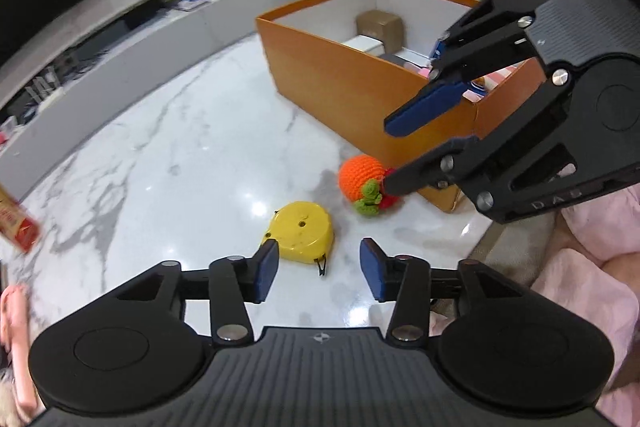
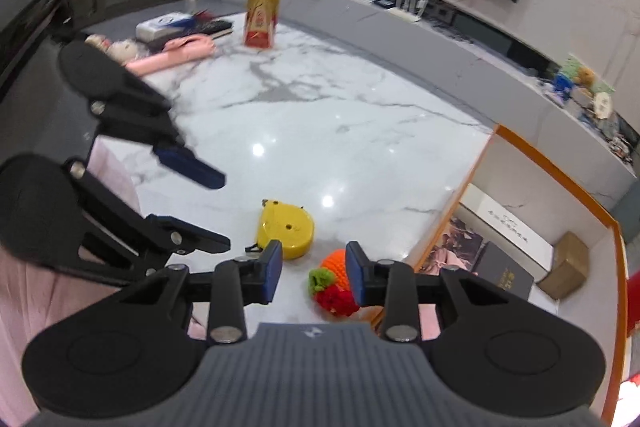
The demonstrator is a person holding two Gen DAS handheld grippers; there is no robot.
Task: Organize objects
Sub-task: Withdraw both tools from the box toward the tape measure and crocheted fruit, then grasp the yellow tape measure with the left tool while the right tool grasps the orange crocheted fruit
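Left wrist view: left claw (image 1: pixel 319 269) sat at the bottom centre of the frame, blue pads apart, nothing between them. The yellow tape measure (image 1: pixel 301 235) lay flat on the white marbled desk (image 1: pixel 192 131) just above the left pad and slightly left of the gap, not touched. It was a round yellow case with small holes in the top face and a black clip at its lower edge. Up and to the right of it lay the crocheted fruit toy (image 1: pixel 362 183): an orange ball with green leaves and a red part, close to the corner of the orange box (image 1: pixel 332 83). The right claw (image 1: pixel 394 157) came in from the right of the frame, jaws apart, its lower finger tip over the toy's red part; contact could not be told. The box was open-topped, white inside, holding small boxes.

Right wrist view: right claw (image 2: pixel 314 271) at the bottom centre, pads apart, gripping nothing. The crocheted fruit toy (image 2: pixel 334 281) lay in the gap towards the right pad, below the pads on the desk (image 2: pixel 320 115). The tape measure (image 2: pixel 286 227) lay just above the left pad. The left claw (image 2: pixel 218 209) entered from the left, fingers apart and blurred. The orange box (image 2: pixel 560 179) ran along the right edge.
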